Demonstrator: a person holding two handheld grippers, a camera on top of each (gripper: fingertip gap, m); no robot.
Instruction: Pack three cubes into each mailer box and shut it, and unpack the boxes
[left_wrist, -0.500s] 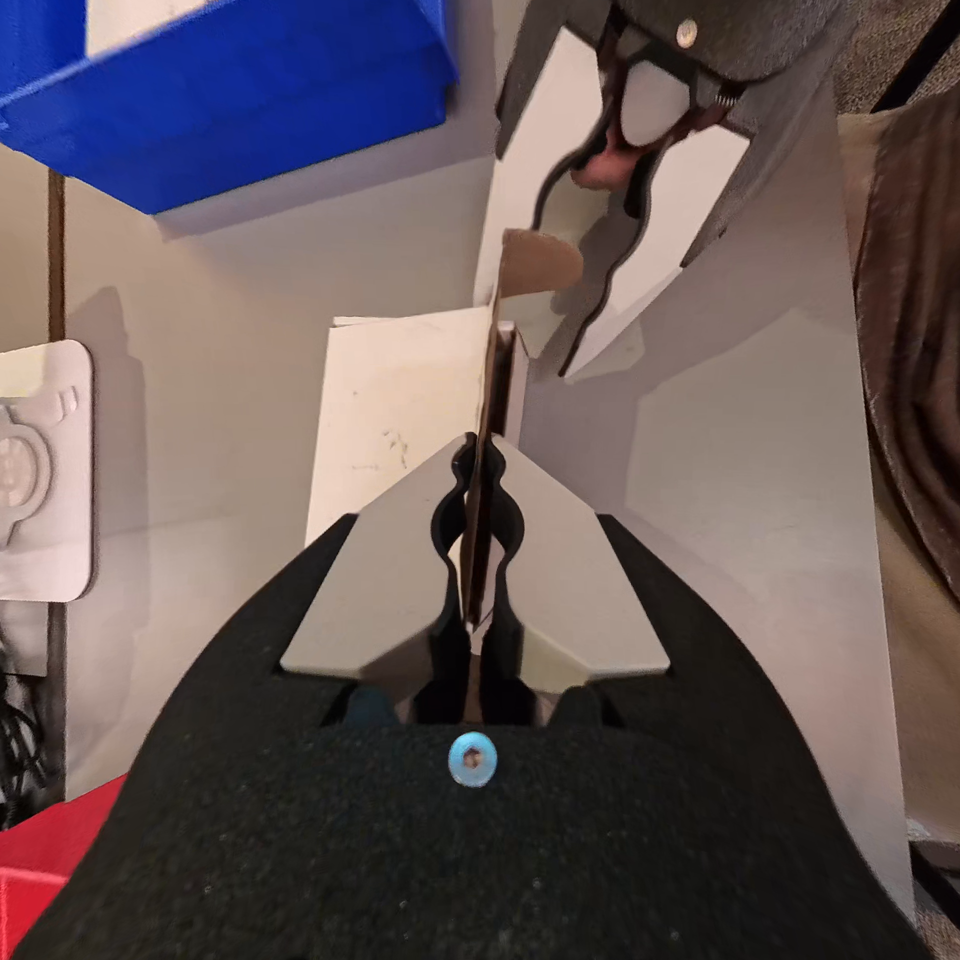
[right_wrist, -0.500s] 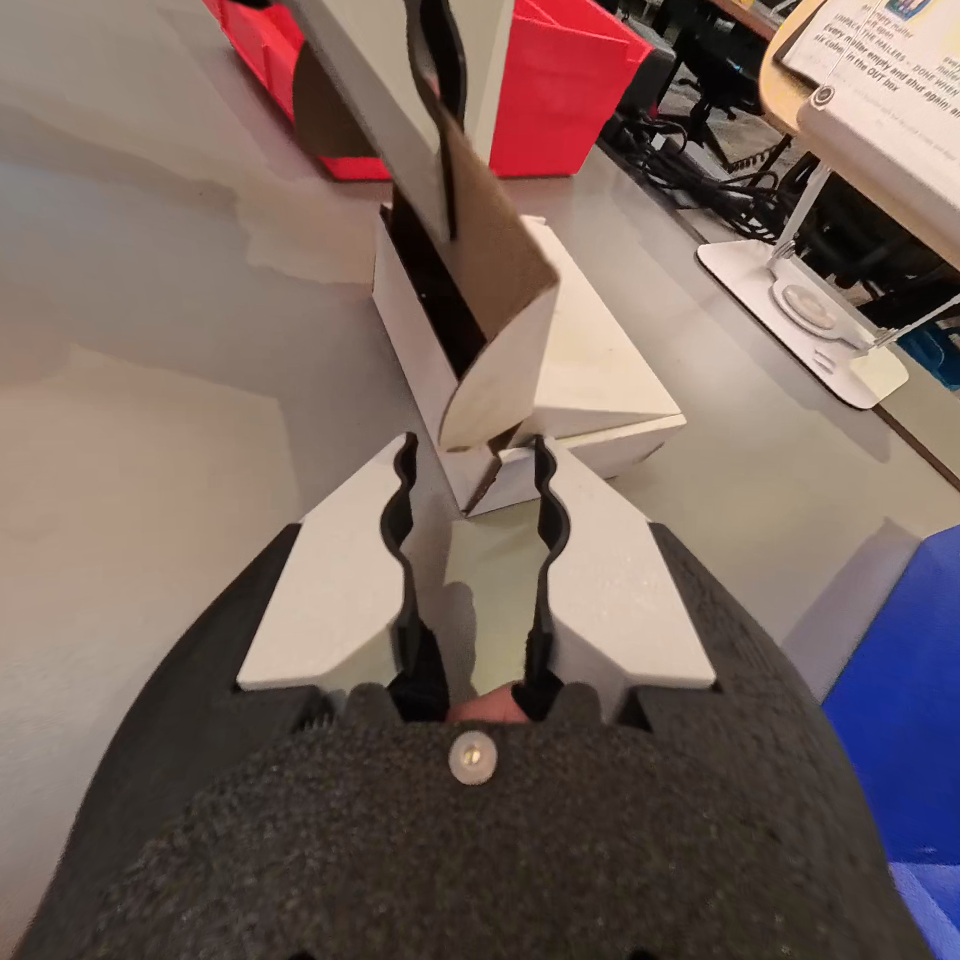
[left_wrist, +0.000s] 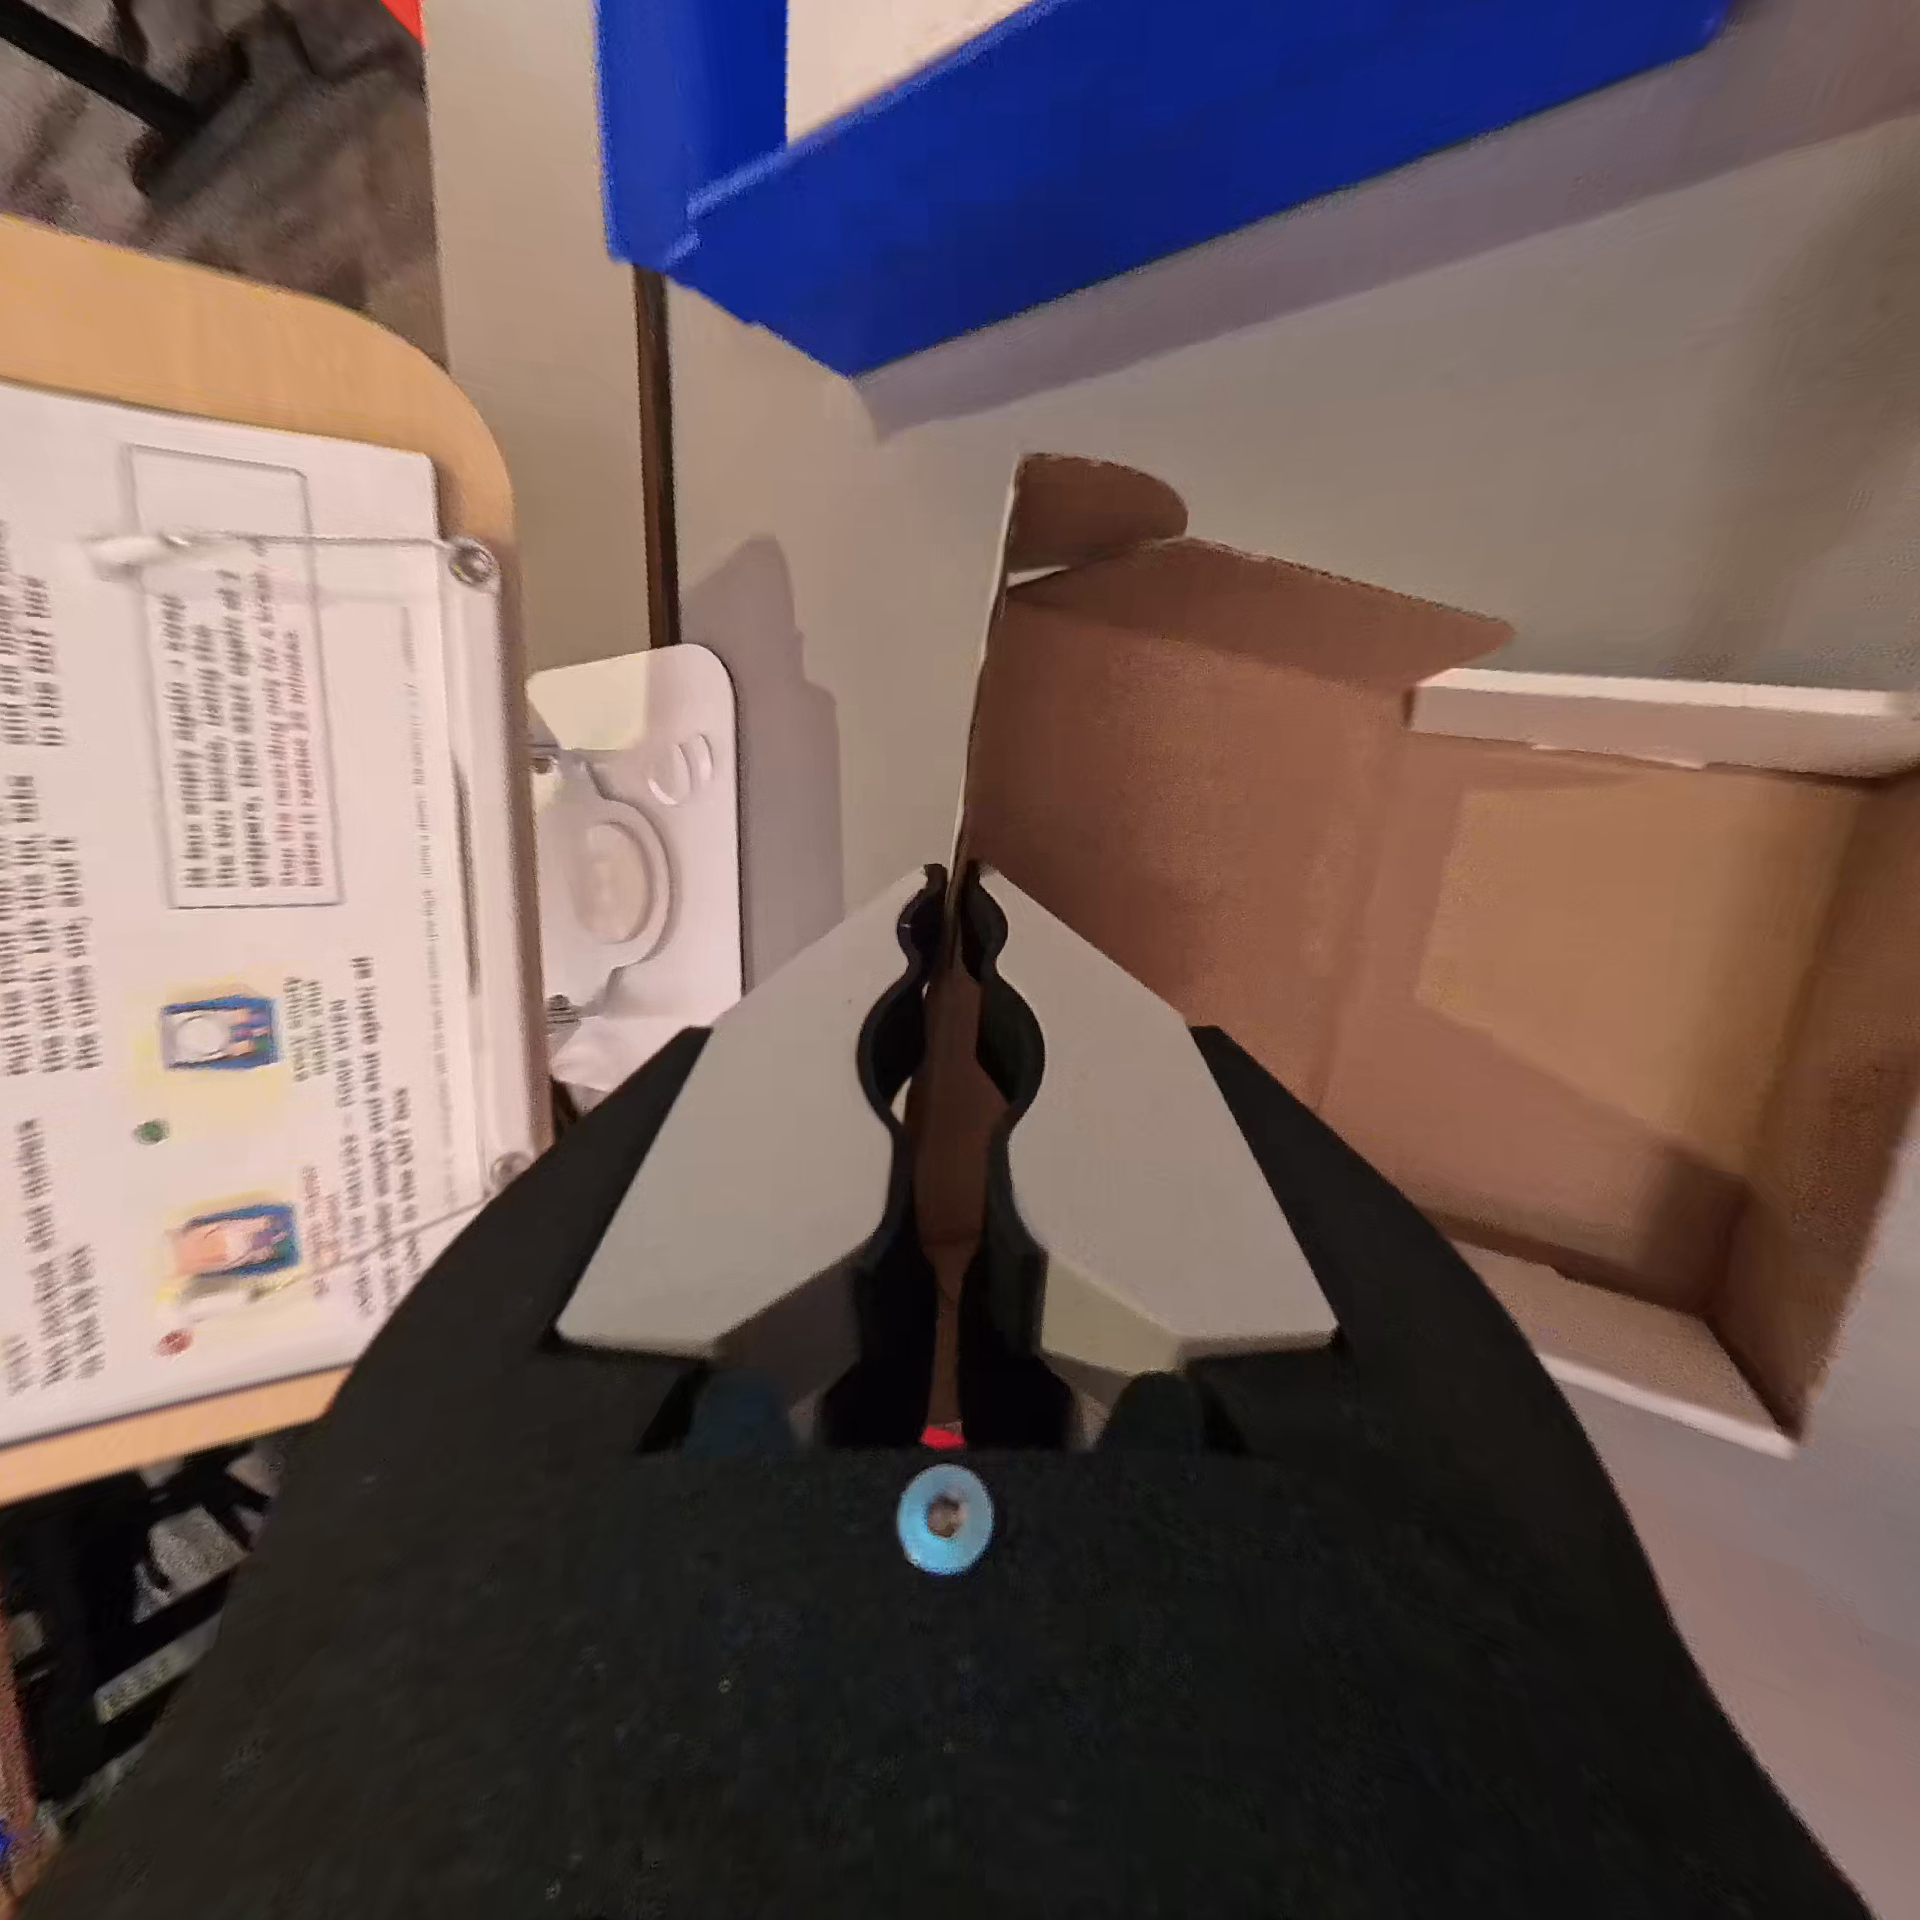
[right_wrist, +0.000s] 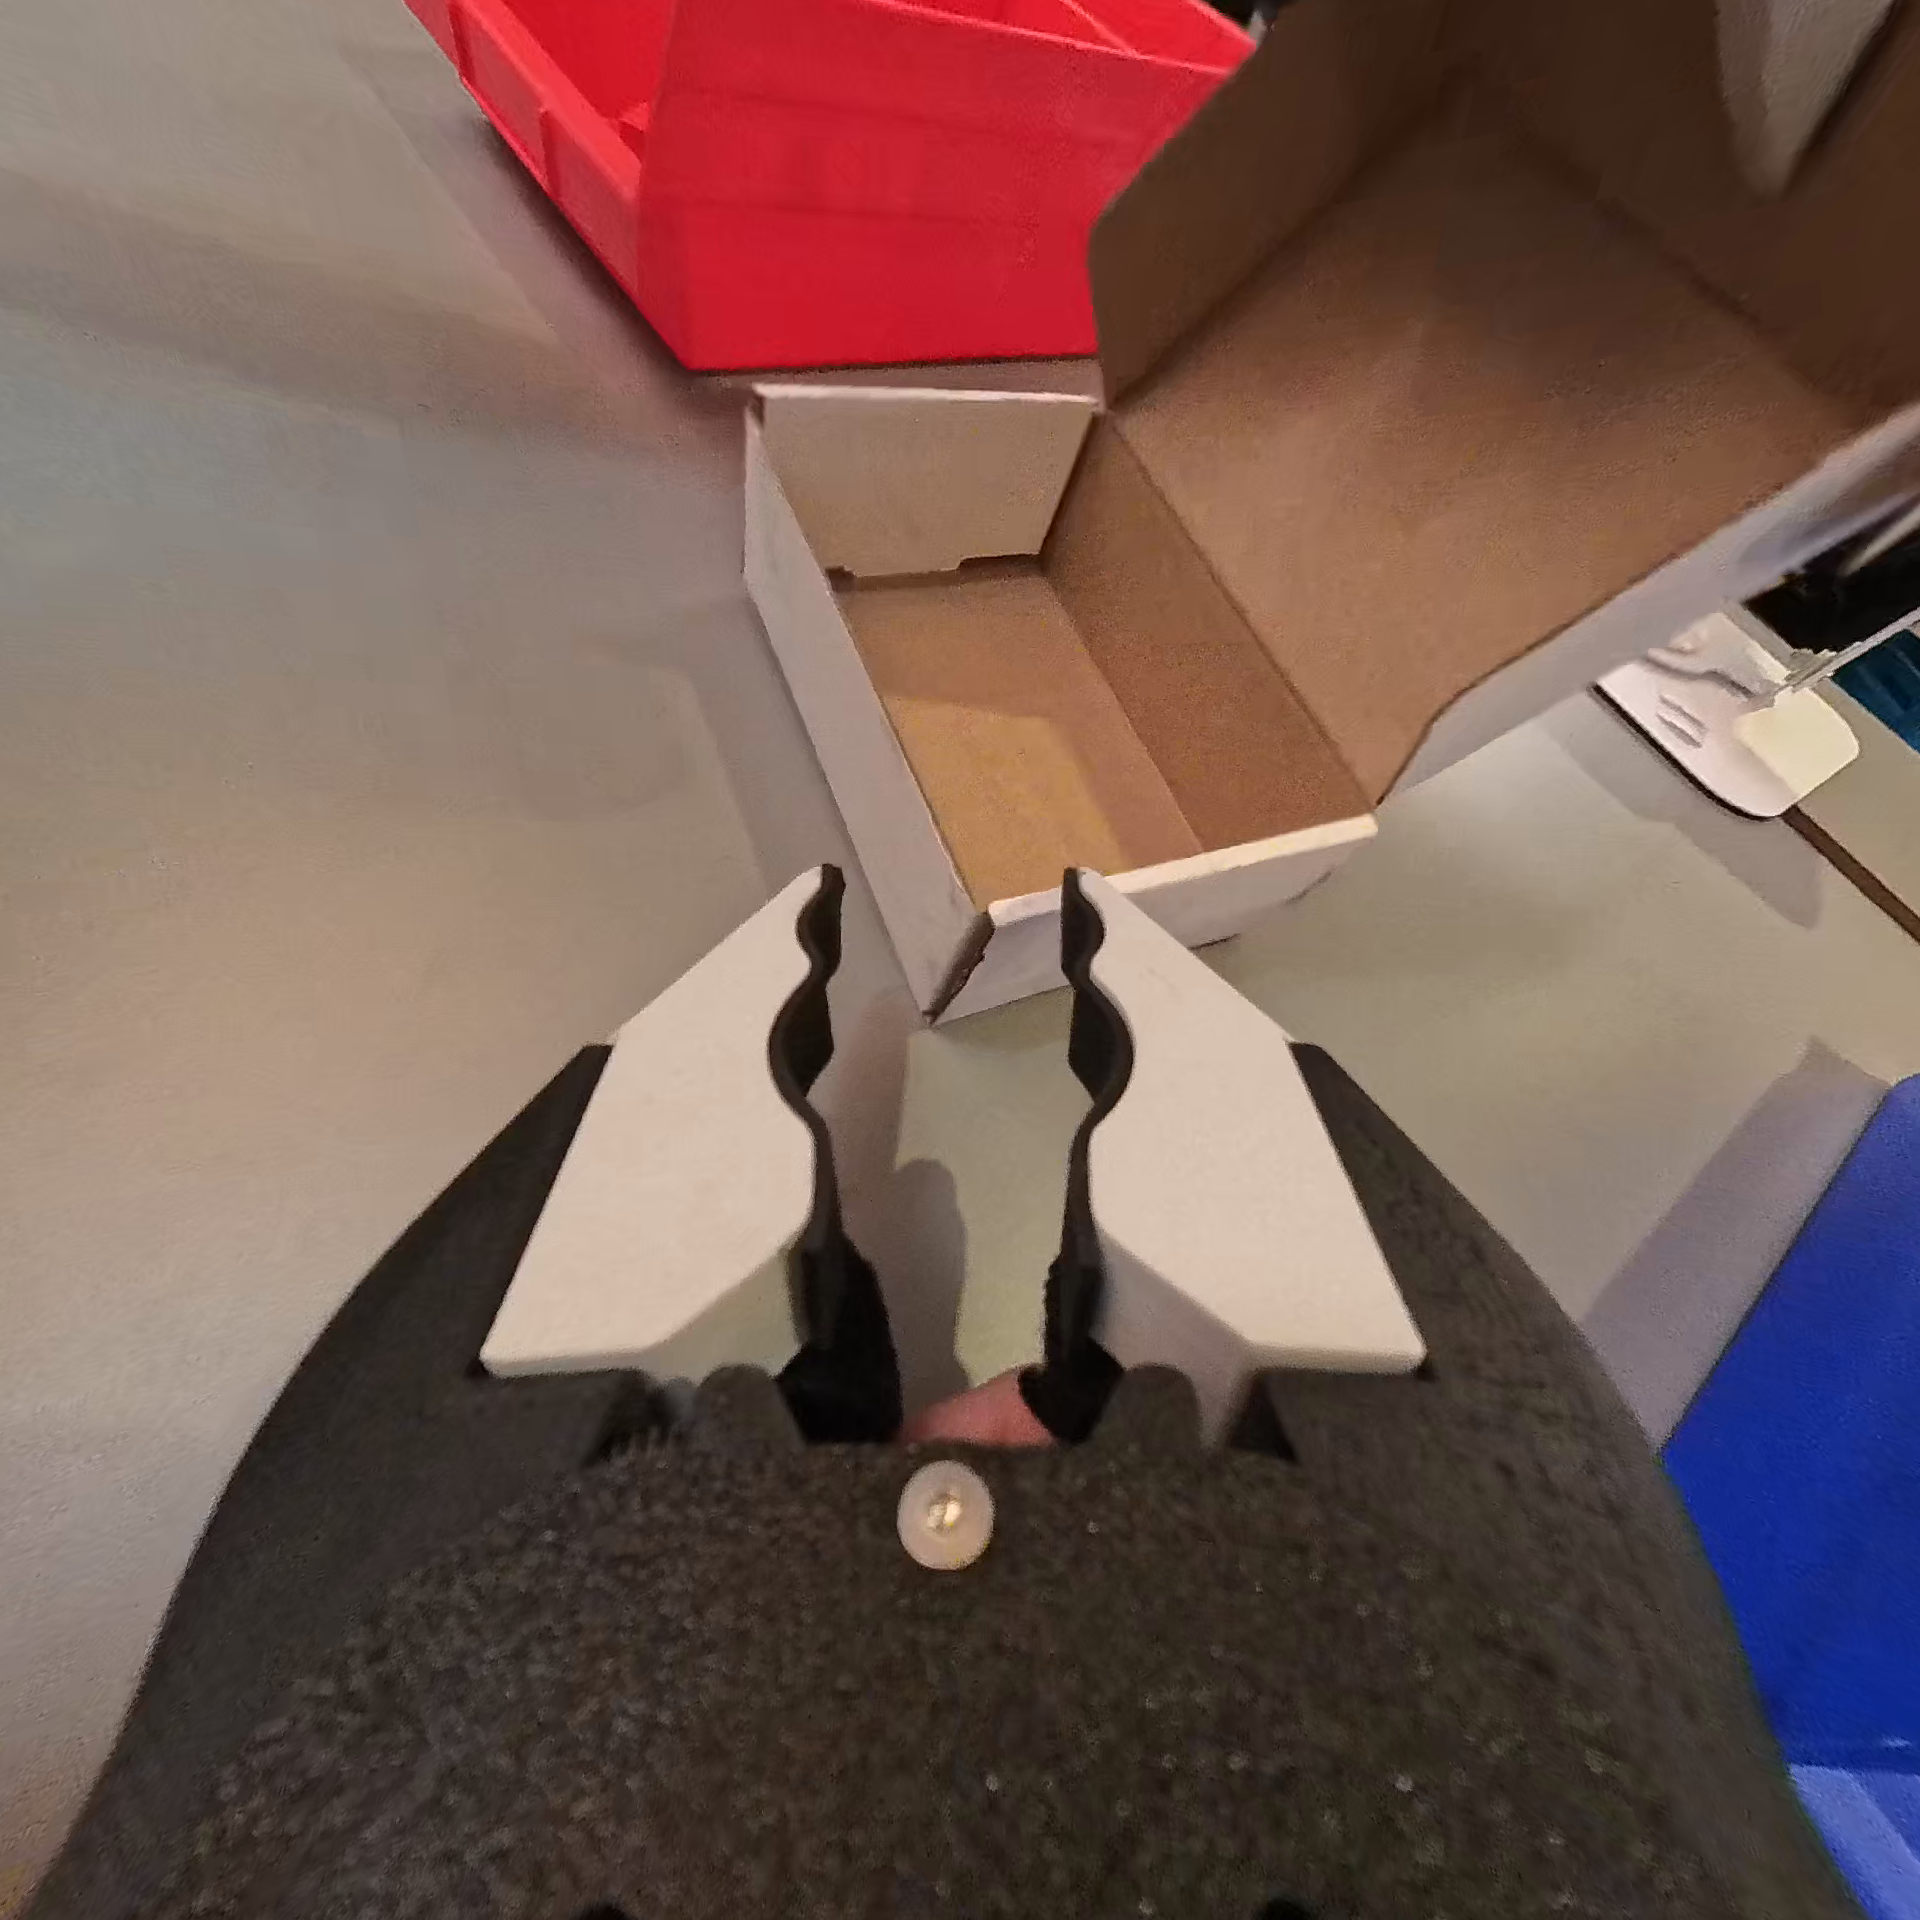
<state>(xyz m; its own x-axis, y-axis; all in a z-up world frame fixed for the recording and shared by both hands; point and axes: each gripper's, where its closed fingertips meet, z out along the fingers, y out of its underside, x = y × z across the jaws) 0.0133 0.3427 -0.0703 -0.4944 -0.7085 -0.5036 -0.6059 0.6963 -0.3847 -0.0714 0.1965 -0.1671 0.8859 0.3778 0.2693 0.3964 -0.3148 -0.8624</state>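
A white mailer box (right_wrist: 831, 665) with a brown inside stands open on the grey table, and its inside is empty. Its lid (right_wrist: 1455, 364) is swung up and back. In the left wrist view the same box (left_wrist: 1621, 1361) lies to the right, with the lid (left_wrist: 1195, 790) standing up. My left gripper (left_wrist: 948, 883) is shut on the edge of the lid's front flap. My right gripper (right_wrist: 951, 894) is open and empty, just in front of the box's near corner. No cubes show.
A red bin (right_wrist: 883, 177) stands behind the box. A blue bin (left_wrist: 1039, 156) is beyond the box in the left wrist view and at the right edge of the right wrist view (right_wrist: 1818, 1403). A clipboard with a printed sheet (left_wrist: 208, 883) on a white stand (left_wrist: 634, 831) is at the left. Left tips to right tips: about 20 centimetres.
My left gripper has swung the lid up and over, from nearly shut to wide open, showing the empty inside. My right gripper has drawn back a little and stays open.
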